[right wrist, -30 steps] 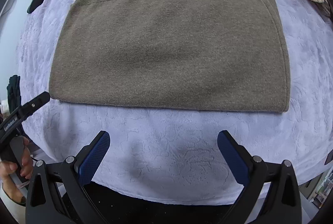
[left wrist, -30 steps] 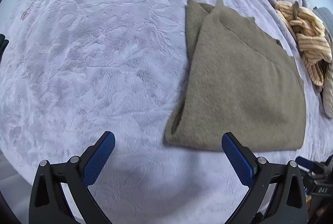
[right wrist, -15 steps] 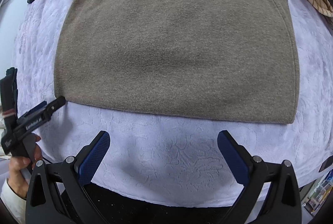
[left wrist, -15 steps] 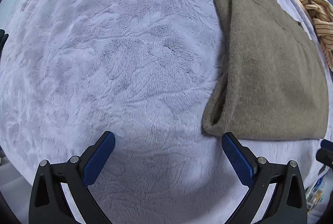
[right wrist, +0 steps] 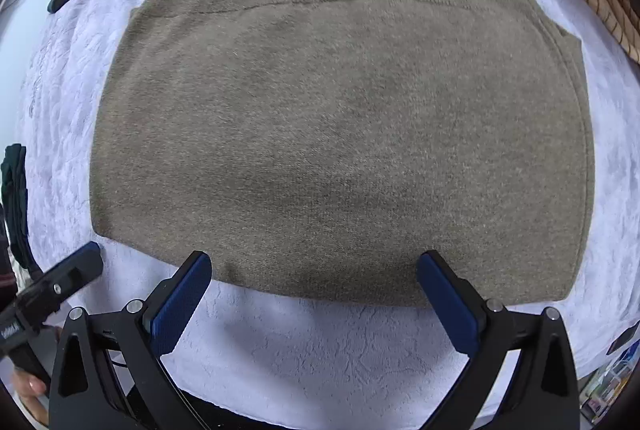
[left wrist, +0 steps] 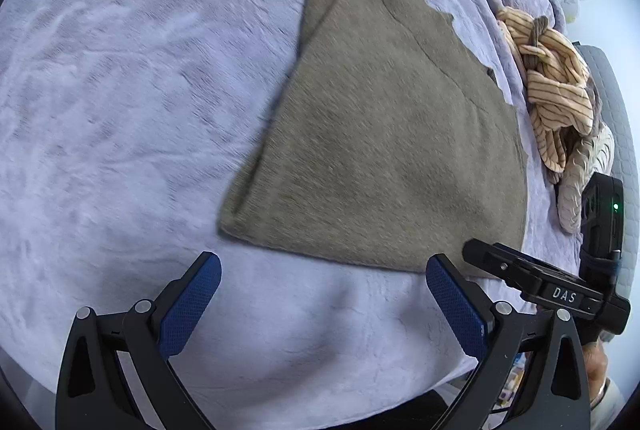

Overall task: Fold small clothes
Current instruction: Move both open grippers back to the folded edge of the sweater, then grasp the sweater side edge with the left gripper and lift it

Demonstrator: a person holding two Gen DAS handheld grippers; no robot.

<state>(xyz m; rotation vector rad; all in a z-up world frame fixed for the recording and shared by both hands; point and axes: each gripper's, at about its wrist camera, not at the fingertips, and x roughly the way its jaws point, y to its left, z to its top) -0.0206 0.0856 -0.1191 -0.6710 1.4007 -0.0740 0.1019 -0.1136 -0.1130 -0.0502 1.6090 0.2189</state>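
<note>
1. The olive-brown knit garment (right wrist: 344,134) lies folded flat on the lavender blanket (left wrist: 120,110).
2. The right gripper (right wrist: 314,282) hangs at the garment's near edge, jaws spread wide, holding nothing.
3. The left gripper (left wrist: 322,286) sits just short of the garment's near-left corner, jaws wide apart and empty.
4. A striped tan garment (left wrist: 556,90) lies crumpled beyond the folded piece's far side.

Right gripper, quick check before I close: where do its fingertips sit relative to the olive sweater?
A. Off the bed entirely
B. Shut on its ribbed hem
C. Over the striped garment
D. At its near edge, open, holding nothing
D. In the right wrist view the right gripper is spread wide, its tips at the near edge of the olive sweater, with nothing between them.
</note>
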